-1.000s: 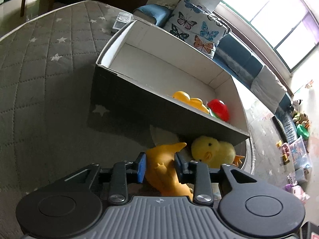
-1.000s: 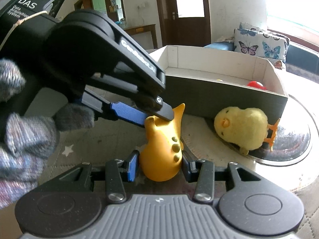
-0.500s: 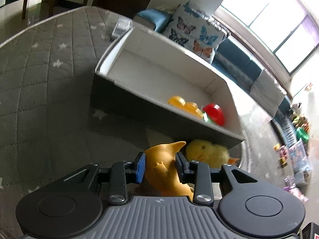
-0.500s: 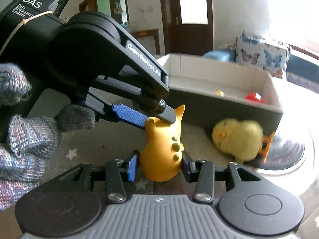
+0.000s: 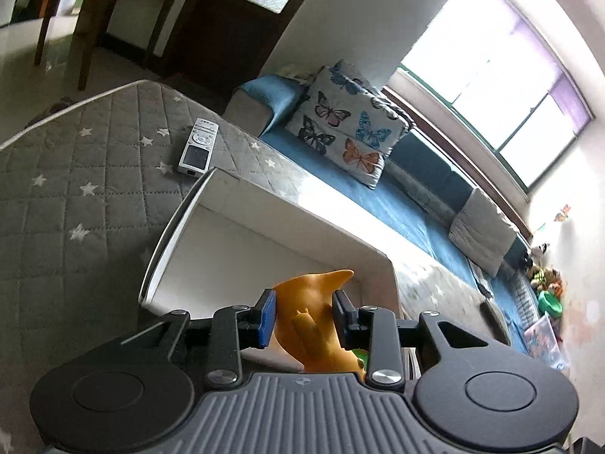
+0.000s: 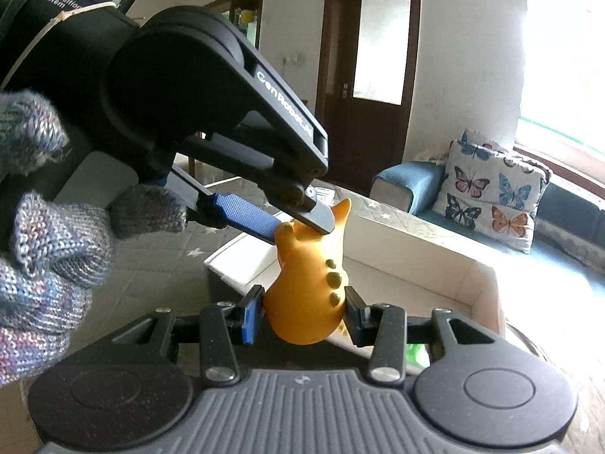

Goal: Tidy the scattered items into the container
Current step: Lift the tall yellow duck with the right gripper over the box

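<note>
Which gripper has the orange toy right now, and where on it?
Both. The right gripper clamps the orange toy across its fat lower body; the left gripper pinches its narrower upper end, near the pointed tip.

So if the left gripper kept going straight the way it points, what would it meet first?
The left gripper, jaws shut on the orange toy, points over the white box. Probably the box's far wall comes first, though depth is hard to judge here.

A blue sofa with a butterfly cushion is lit by a bright window, a dark door set in white wall.
</note>
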Motion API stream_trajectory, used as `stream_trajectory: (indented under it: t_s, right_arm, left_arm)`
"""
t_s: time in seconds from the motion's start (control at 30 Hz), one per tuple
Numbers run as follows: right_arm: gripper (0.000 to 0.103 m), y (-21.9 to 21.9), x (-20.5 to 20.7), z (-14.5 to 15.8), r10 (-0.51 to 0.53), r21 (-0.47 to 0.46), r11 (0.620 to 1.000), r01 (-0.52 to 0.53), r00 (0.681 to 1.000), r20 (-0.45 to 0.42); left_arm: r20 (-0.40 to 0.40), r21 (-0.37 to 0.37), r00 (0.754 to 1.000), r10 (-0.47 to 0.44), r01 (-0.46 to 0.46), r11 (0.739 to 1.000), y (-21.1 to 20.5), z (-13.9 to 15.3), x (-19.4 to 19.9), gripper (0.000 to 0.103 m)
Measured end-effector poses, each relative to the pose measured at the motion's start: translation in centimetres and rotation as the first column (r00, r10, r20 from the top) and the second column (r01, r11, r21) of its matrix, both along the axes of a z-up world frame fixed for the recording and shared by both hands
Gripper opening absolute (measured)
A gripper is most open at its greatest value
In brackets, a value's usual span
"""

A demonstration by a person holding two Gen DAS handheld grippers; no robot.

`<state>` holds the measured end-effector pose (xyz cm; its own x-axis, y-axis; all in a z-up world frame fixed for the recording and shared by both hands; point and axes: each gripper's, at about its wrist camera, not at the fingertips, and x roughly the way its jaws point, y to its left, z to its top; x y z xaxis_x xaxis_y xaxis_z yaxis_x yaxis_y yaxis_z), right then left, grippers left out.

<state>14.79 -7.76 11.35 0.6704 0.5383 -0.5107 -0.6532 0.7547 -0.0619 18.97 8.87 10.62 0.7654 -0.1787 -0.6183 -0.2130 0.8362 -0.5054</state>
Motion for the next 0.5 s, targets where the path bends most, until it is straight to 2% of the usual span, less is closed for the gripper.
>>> stream_trajectory:
  t_s: [0.27,0.5]
  right_arm:
    - [0.044,1.4,7.3,-2.1,0.002,-0.003,1.0,-0.003,0.993,-0.12]
    - [0.044,2.7,10.6,-4.5,0.009,-0.026,1.0,-0.015,0.977,-0.214]
  left_arm:
    - [-0.096,0.009,0.995,0.02,-0.019,1.0,1.4,-2.6,6.1,0.034]
    - [-0.165,0.009,0.986,0.023,-0.022,1.0,2.2,-5.4,8.8,0.035]
